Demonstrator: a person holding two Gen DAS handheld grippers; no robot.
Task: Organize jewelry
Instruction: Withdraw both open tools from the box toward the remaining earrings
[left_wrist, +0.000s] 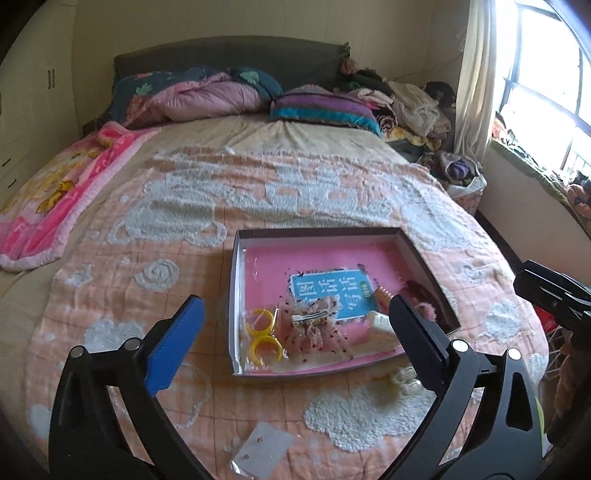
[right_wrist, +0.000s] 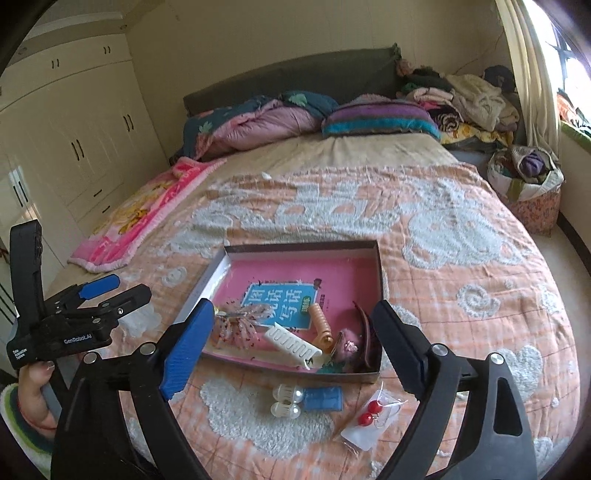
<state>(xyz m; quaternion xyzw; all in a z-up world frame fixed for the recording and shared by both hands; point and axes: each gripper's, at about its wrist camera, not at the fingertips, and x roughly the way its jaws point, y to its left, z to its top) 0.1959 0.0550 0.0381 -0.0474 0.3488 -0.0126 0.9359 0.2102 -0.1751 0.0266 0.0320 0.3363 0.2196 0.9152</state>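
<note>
White lettering on the body of the left gripper (right_wrist: 110, 295), seen from the right wrist view, reads "GenRobot.AI", with a smaller label beside it too fine to read. The shallow dark-rimmed cardboard box with a pink floor (right_wrist: 380, 273) lies on the peach quilted bedspread with white fluffy cloud shapes (left_wrist: 258, 192); a blue panel of large white Chinese characters (right_wrist: 284, 302) is printed inside, partly covered by the accessories. In the box sit two yellow plastic rings (left_wrist: 262, 332), a sheer pink bow on a silver clip (left_wrist: 314, 325), a white plastic comb clip (right_wrist: 295, 345), an orange spiral hair roller (right_wrist: 321, 325) and a dark brown hair claw (right_wrist: 365, 332). In front of the box on the bedspread lie white pearl hair clips on a blue card (right_wrist: 306, 400), red bead earrings in a clear packet (right_wrist: 369, 413) and a small clear bag with a white stud card (left_wrist: 262, 450). The left gripper's jaws are spread wide and hold nothing; the right gripper (right_wrist: 291, 343) is likewise wide apart and empty, its fingers cutting off the box's near corners.
</note>
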